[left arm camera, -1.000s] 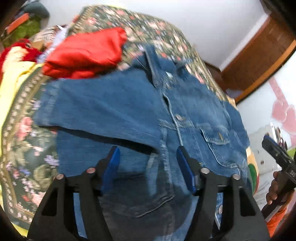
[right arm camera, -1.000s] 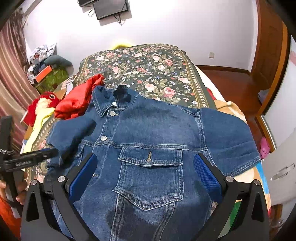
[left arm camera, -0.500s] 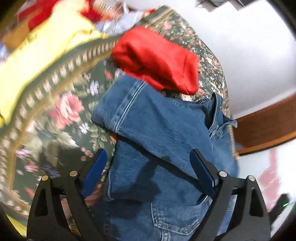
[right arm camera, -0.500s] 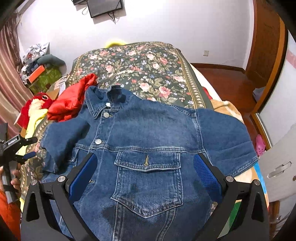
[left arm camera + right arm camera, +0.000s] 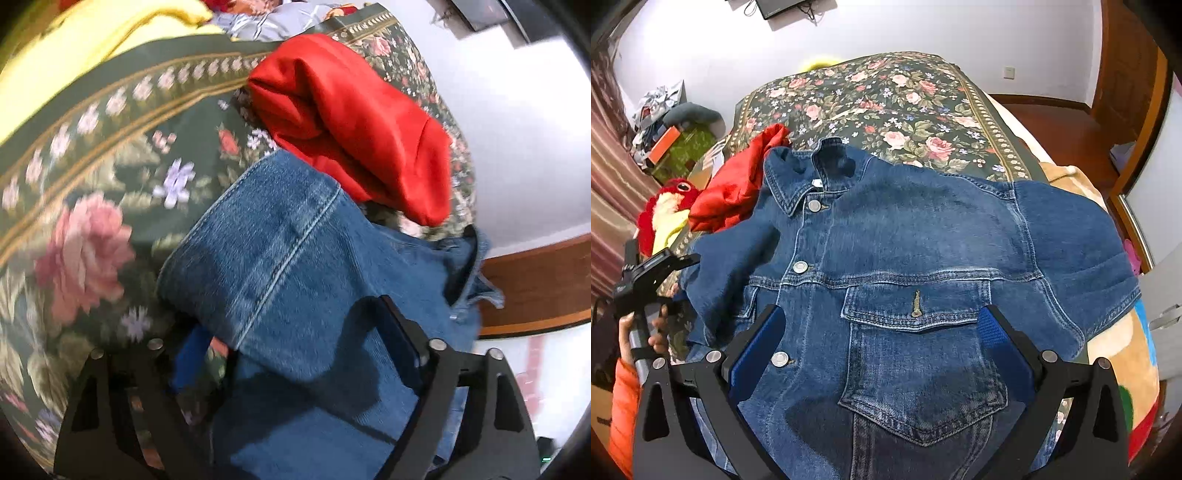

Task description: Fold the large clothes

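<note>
A blue denim jacket lies front up and buttoned on a floral bedspread, both sleeves spread out. In the left wrist view its left sleeve fills the middle, with the cuff end reaching between the fingers of my left gripper. That gripper's jaws are closing around the cuff, still wide apart; one blue pad sits at the sleeve's lower edge. My right gripper hovers open over the chest pocket, nothing between its pads.
A crumpled red garment lies beside the collar and sleeve. Yellow cloth and a red plush toy sit off the bed's left side. A hand in an orange sleeve holds the left gripper. A wooden door stands at right.
My left gripper has swung from over the jacket's front to its left sleeve, rolled, and dropped close to the cuff. The right gripper has sunk slightly towards the pocket.
</note>
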Motion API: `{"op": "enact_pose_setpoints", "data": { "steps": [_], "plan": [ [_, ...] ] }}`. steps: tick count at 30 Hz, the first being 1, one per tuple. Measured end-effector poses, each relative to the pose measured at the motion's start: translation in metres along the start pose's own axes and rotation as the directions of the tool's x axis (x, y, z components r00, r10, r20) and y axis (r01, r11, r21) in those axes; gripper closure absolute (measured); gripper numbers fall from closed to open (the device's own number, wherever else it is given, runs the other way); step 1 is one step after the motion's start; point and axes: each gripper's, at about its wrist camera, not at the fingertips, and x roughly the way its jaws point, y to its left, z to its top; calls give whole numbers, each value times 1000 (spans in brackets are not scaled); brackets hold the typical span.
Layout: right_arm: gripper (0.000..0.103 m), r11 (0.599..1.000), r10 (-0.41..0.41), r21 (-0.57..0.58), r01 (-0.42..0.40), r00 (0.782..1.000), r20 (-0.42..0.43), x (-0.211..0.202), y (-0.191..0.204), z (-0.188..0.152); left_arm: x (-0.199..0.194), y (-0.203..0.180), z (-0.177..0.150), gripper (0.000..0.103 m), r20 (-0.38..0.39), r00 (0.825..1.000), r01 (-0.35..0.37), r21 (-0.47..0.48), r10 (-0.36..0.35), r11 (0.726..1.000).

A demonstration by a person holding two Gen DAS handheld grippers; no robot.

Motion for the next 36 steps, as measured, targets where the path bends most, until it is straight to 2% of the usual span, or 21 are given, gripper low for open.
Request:
{"op": "enact_pose_setpoints", "data": {
  "steps": [3,5,6,8,10,13,15,18,22,25,27,29,31,36],
  "plan": [
    [0,1000,-12,-3,12,1000,-4,0,-3,-1,1,-9,1,42,53,994,-95,63,92,994],
    [0,1000,-12,2,12,1000,-6,-2,-6,-2,-1,-18,0,66,89,986,-152,114,143,982],
    [0,1000,-13,7,13,1000,-2,-3,-9,-2,-3,-19,0,71,101,983,-164,129,152,978],
    [0,1000,-16,16,16,1000,5,-6,-13,-2,-14,-29,-3,89,152,971,-212,166,187,963],
    [0,999,-14,31,14,1000,15,-10,-19,-3,-35,-46,-8,89,237,947,-268,207,217,941],
    [0,998,-15,58,14,1000,25,-12,-29,-3,-65,-81,-17,89,346,921,-281,273,178,920],
    [0,997,-17,75,15,999,28,-15,-35,-3,-81,-108,-22,89,392,911,-264,320,126,910],
    [0,995,-12,100,8,999,42,-21,-46,-3,-107,-162,-32,89,413,911,-180,425,-13,887],
    [0,991,-26,135,17,997,70,-34,-64,-5,-120,-219,-51,90,332,927,-29,528,-175,849],
    [0,986,-30,164,16,996,81,-42,-78,-6,-114,-257,-66,90,240,937,70,580,-253,811],
    [0,984,-24,179,7,995,96,-49,-88,-8,-102,-281,-79,90,166,943,127,621,-288,774],
    [0,982,-32,190,9,993,117,-56,-96,-10,-89,-301,-94,90,121,949,144,656,-291,741],
    [0,979,-48,200,21,990,130,-61,-104,-12,-70,-318,-108,90,64,956,172,671,-287,721],
    [0,969,-65,246,33,990,123,-63,-123,-19,-16,-338,-145,90,-95,971,225,669,-220,708]
  ]
}}
